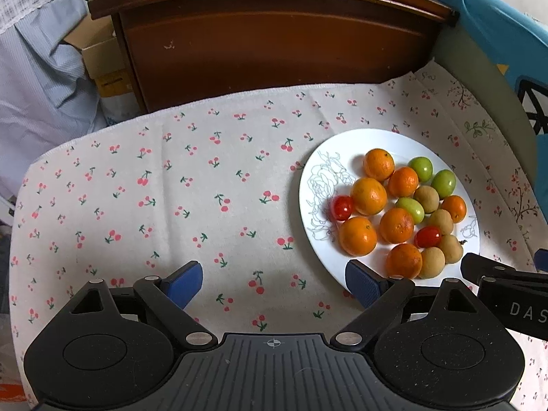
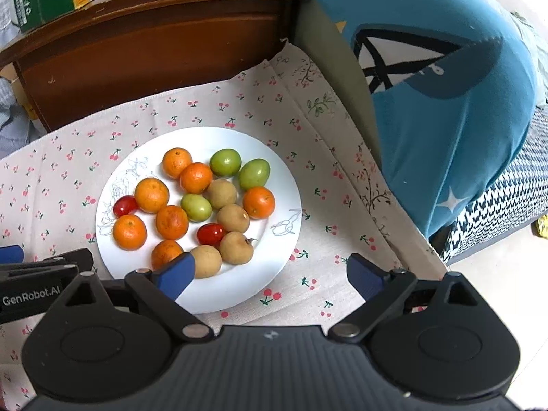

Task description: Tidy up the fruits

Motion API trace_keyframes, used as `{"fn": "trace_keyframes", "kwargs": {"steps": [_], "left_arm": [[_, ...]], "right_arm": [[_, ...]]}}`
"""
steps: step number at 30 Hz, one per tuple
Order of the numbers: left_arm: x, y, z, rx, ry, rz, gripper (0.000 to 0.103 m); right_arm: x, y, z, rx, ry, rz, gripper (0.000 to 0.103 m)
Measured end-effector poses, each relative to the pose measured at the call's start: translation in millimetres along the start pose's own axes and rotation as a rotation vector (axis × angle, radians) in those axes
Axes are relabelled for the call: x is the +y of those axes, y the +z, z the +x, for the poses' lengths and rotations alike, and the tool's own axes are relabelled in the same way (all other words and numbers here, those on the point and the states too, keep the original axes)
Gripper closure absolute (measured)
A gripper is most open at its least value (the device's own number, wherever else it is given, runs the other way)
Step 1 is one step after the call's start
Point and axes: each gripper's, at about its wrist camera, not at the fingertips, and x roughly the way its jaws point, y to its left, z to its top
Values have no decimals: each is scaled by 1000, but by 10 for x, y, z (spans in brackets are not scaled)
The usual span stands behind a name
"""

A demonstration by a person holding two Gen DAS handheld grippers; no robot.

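Note:
A white plate (image 1: 318, 171) (image 2: 236, 291) on the cherry-print cloth holds mixed fruit: several small oranges (image 1: 368, 196) (image 2: 151, 195), three green fruits (image 1: 420, 168) (image 2: 225, 162), two red cherry tomatoes (image 1: 342, 208) (image 2: 211, 234) and several tan longans (image 1: 432, 262) (image 2: 236, 247). My left gripper (image 1: 274, 284) is open and empty, low over the cloth left of the plate. My right gripper (image 2: 270, 279) is open and empty, over the plate's near right rim; its left finger (image 2: 174, 275) hides part of an orange.
A dark wooden cabinet (image 1: 274, 41) (image 2: 154, 44) stands behind the table. A blue garment (image 2: 445, 102) hangs at the right over a chair. Cardboard boxes (image 1: 102, 65) and pale cloth lie at the far left. The cherry-print cloth (image 1: 171, 188) covers the table left of the plate.

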Motion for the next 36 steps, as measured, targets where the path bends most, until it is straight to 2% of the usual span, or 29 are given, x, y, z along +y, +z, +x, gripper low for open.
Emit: {"fn": "trace_keyframes", "kwargs": {"steps": [22,36], "left_arm": [[-7,5,-2,-15,34,22,11],[-32,4,11,-6,29,19,11]], "right_arm": [[21,17,21,2,15,-1,8],[31,9,2,-5,33,-2,8]]}}
